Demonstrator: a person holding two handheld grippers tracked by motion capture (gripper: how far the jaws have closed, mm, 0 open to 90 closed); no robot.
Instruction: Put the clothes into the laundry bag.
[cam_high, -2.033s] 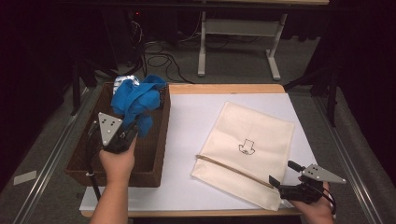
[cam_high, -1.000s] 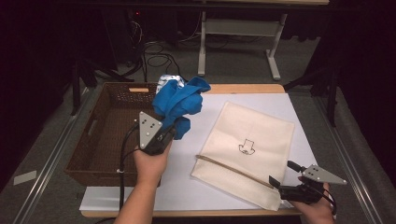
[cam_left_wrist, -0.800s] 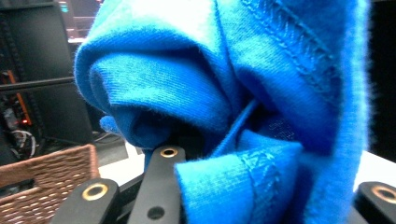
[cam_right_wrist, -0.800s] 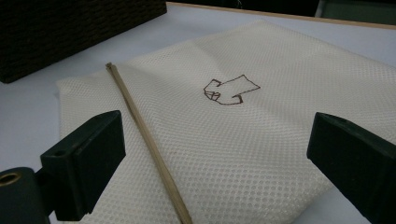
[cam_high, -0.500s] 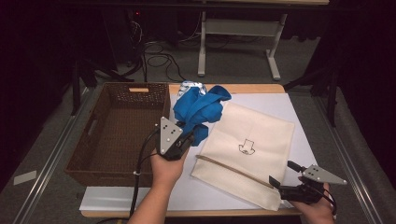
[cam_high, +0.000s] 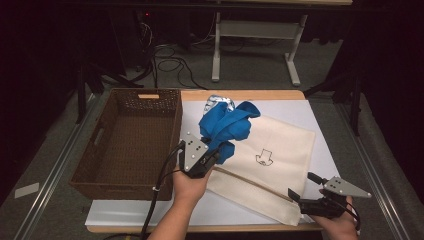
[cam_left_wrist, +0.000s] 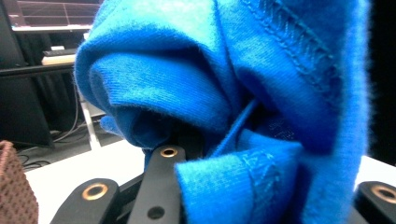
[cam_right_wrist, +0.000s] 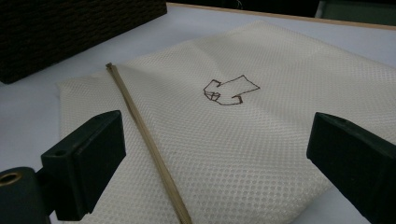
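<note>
Blue knit cloth is bunched in my left gripper, jaws clamped on it, held above the desk's middle, between the wicker basket and the cream mesh bag (small drawn mark on top). My right gripper gapes empty at the bag's near corner.

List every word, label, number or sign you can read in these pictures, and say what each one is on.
No readable words, labels or numbers anywhere.
Only sign: a small dark outline drawing, no letters, on the cream mesh bag; what it depicts is unclear.
The blue garment, held in the left tongs, shows stitching only, no tag.
The wicker basket carries no label.
</note>
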